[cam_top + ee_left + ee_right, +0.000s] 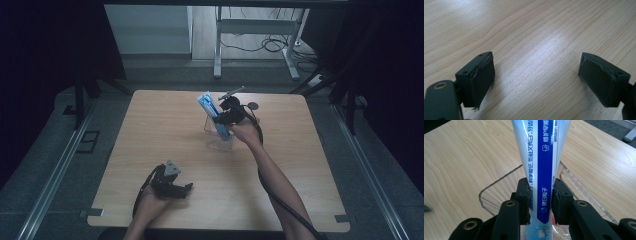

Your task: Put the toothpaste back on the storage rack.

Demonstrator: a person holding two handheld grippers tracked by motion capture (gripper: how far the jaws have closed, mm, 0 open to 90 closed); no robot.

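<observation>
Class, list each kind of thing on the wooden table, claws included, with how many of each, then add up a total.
Toothpaste tube: 1
Clear plastic holder: 1
Claws: 2, the left claw open and the right claw shut on the tube
Total: 4
</observation>
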